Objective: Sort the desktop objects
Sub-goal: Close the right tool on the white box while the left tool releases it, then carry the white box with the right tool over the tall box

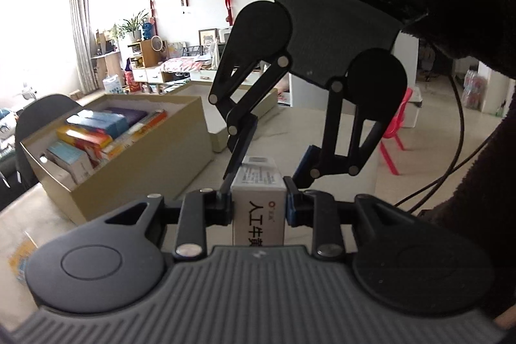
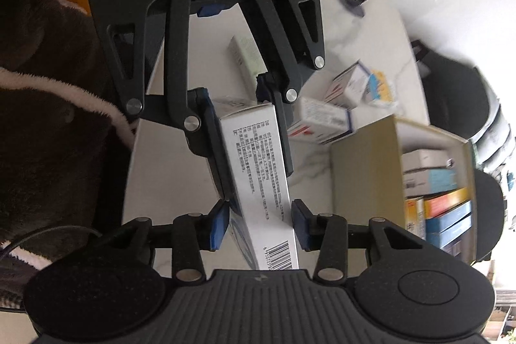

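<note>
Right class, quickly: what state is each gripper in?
Left gripper: shut on the white medicine box.
Right gripper: open around the same box, pads not pressing.

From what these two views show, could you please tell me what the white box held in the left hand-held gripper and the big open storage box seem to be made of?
White box: looks like thin printed card with a smooth, slightly satin face; crisp folded edges, black print and a barcode.

Open storage box: probably rigid paperboard, matte olive-tan outside with a white lining; its thick straight walls and flat, dull surface suggest so, though plastic cannot be ruled out.
</note>
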A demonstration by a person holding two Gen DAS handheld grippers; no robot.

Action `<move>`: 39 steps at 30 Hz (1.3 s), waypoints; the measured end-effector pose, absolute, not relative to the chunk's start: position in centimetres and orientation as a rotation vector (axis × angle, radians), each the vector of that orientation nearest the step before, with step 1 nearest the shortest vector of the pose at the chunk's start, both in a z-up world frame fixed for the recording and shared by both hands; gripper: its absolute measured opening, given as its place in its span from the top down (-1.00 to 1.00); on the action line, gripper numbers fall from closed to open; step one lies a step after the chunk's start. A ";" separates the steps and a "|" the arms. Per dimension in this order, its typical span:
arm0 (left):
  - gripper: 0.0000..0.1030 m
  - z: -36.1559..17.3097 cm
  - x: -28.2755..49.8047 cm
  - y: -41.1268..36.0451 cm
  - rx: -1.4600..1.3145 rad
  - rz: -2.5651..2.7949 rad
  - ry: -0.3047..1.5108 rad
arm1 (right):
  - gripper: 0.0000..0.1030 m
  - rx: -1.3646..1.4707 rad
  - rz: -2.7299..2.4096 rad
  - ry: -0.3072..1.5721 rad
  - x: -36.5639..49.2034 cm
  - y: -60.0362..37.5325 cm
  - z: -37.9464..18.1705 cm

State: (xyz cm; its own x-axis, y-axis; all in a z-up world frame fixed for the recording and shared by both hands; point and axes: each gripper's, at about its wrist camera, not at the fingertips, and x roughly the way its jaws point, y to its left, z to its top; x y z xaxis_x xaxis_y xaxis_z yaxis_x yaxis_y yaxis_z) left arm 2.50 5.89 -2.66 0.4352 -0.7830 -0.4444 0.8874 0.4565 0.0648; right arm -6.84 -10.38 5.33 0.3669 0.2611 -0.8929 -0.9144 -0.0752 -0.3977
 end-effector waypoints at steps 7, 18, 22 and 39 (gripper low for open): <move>0.43 -4.5 2.8 6.5 0.223 -1.057 0.410 | 0.13 -1.306 1.102 0.778 -6.2 -9.5 3.4; -0.26 -5.3 3.2 10.1 0.002 -0.961 0.440 | 0.36 -1.263 1.099 0.879 -4.9 -8.9 3.2; -0.35 -5.7 3.2 11.5 -0.123 -0.920 0.421 | 0.37 -1.249 1.104 0.900 -4.6 -8.9 3.3; -0.54 -6.4 2.3 15.2 -0.363 -0.794 0.375 | 0.37 -1.196 0.977 0.739 -2.5 -11.3 10.9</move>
